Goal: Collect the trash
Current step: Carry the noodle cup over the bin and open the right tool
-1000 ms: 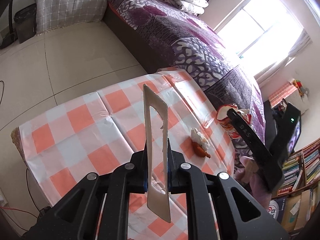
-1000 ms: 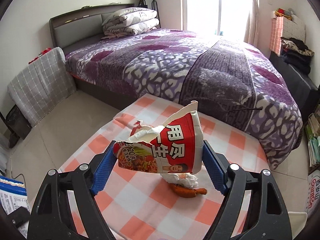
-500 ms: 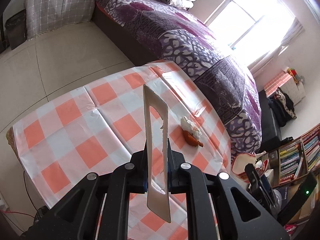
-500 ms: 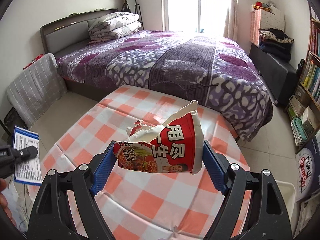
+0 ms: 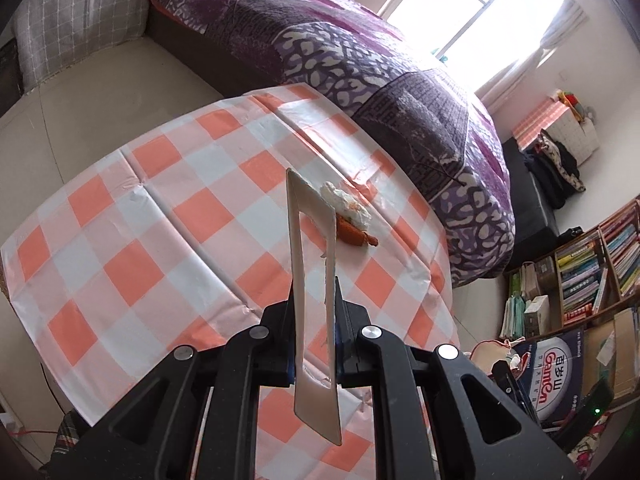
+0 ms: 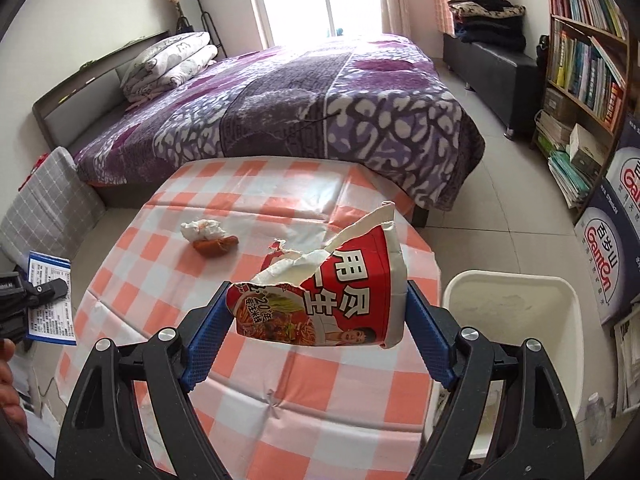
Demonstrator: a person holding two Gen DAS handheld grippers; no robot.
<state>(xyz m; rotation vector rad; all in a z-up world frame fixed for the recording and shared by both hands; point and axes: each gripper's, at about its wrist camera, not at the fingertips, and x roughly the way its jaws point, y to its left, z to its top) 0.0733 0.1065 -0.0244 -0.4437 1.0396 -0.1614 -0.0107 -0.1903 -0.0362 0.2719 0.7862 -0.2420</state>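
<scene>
My left gripper (image 5: 314, 320) is shut on a flattened small carton (image 5: 312, 280), white and seen edge-on, held above the checked table (image 5: 160, 240). In the right wrist view the same carton (image 6: 50, 300) shows blue-and-white print at the far left. My right gripper (image 6: 316, 320) is shut on a torn red instant-noodle cup (image 6: 320, 300), its blue pads (image 6: 208, 340) pressing both sides, over the table's near right part. A crumpled tissue with an orange food scrap (image 6: 208, 236) lies on the cloth, also the tissue and scrap (image 5: 348, 216). A white bin (image 6: 512, 320) stands just right of the table.
A purple-covered bed (image 6: 320, 112) runs along the table's far side. Bookshelves (image 6: 584, 52) and printed cartons (image 6: 608, 264) line the right wall beside the bin. A grey checked cushion (image 5: 80, 16) leans at the bed's head. Tiled floor (image 5: 100, 100) lies left of the table.
My right gripper has swung to the right with the noodle cup, and the white bin has come into its view. The left gripper drifted the same way with the carton still held.
</scene>
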